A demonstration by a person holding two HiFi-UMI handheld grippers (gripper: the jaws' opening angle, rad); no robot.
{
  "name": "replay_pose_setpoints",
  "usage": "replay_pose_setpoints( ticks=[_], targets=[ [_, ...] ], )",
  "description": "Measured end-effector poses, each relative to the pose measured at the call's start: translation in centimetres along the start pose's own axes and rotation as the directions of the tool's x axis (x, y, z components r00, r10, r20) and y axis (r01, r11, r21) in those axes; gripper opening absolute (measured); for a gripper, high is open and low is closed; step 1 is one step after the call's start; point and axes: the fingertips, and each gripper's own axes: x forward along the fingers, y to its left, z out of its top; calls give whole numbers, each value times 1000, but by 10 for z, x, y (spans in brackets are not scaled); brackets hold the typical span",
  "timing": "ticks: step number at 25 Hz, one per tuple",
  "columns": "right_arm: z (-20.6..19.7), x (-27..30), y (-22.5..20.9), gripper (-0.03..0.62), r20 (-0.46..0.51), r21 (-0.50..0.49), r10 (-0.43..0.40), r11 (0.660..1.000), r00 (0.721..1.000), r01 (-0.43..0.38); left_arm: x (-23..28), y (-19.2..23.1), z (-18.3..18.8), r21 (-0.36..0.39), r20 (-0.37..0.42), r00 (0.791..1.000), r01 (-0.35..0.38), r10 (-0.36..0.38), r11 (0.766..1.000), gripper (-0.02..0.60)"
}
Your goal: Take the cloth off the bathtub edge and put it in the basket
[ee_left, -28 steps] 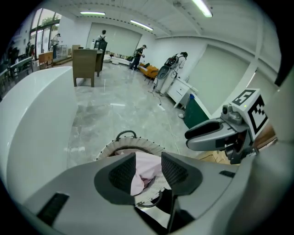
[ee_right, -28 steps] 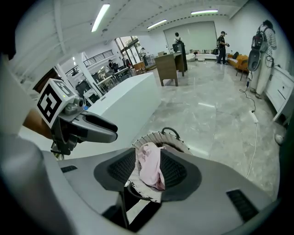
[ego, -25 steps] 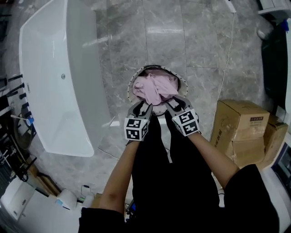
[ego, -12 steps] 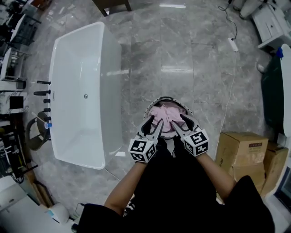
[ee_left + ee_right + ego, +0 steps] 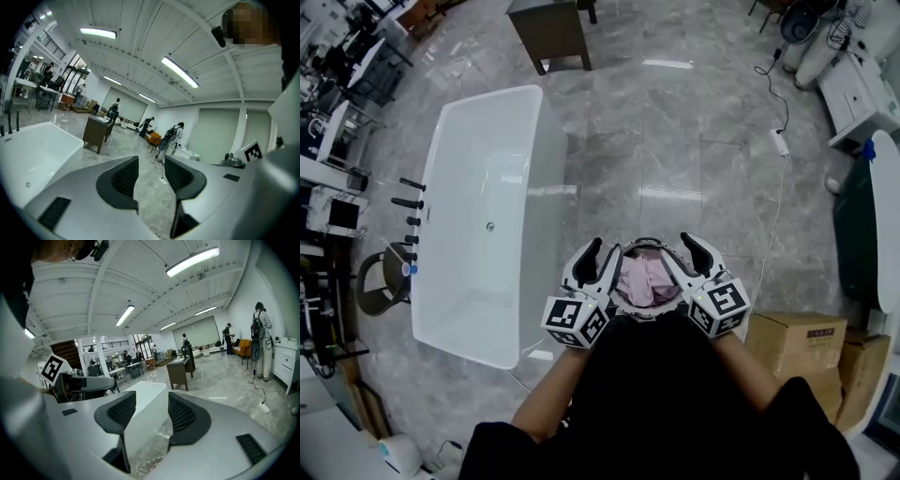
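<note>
Two hand-held grippers hang over the basket (image 5: 648, 241): the left gripper (image 5: 599, 255) at its left rim, the right gripper (image 5: 682, 252) at its right rim. Both are released and empty, the right one's jaws having just been opening. The pink cloth (image 5: 641, 278) lies inside the basket, with the white bathtub (image 5: 487, 253) to the basket's left.

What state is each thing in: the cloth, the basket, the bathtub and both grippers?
pink cloth: crumpled inside the basket.
basket: upright, holding the pink cloth.
bathtub: empty, rim bare.
left gripper: open, nothing between its jaws.
right gripper: open, empty, jaws just been opening.
</note>
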Motion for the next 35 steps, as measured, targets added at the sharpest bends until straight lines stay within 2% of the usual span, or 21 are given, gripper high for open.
replay_pose_setpoints(
  ticks=[4, 5, 7, 10, 15, 17, 19, 21, 23, 28, 35],
  targets=[
    [20, -11, 15, 209, 67, -18, 26, 1000, 997, -25, -16, -22, 20, 72, 29, 998, 44, -46, 996, 178],
    [25, -13, 20, 209, 81, -23, 27, 999, 996, -25, -19, -24, 23, 81, 32, 998, 42, -45, 996, 154],
    [38, -14, 28, 209, 110, -33, 22, 999, 994, -18, -25, -23, 31, 95, 45, 999, 22, -26, 995, 54],
    [55, -18, 39, 209, 166, -33, 17, 999, 986, -11, -35, -23, 45, 82, 85, 996, 4, -11, 997, 26],
    [66, -21, 50, 209, 190, -106, -24, 993, 982, 45, -45, -30, 57, 162, 124, 991, 20, -40, 987, 15],
    [68, -21, 53, 205, 195, -114, -46, 991, 980, 69, -51, -31, 62, 172, 140, 989, 29, -53, 985, 15],
    [68, -22, 55, 175, 203, -110, -53, 991, 978, 76, -55, -30, 65, 178, 149, 988, 17, -44, 984, 15],
    [68, -23, 58, 151, 212, -111, -52, 991, 976, 77, -60, -27, 67, 214, 169, 986, -27, -10, 976, 15],
    [67, -22, 62, 101, 213, -120, -53, 989, 976, 80, -64, -22, 68, 237, 182, 983, -60, 16, 970, 15],
    [62, -19, 71, 46, 180, -148, -66, 984, 981, 94, -65, -16, 65, 210, 151, 988, -46, 14, 977, 15],
    [48, -26, 80, 34, 148, -190, -88, 975, 985, 116, -63, -22, 49, 212, 119, 993, -4, -21, 977, 15]
  ],
)
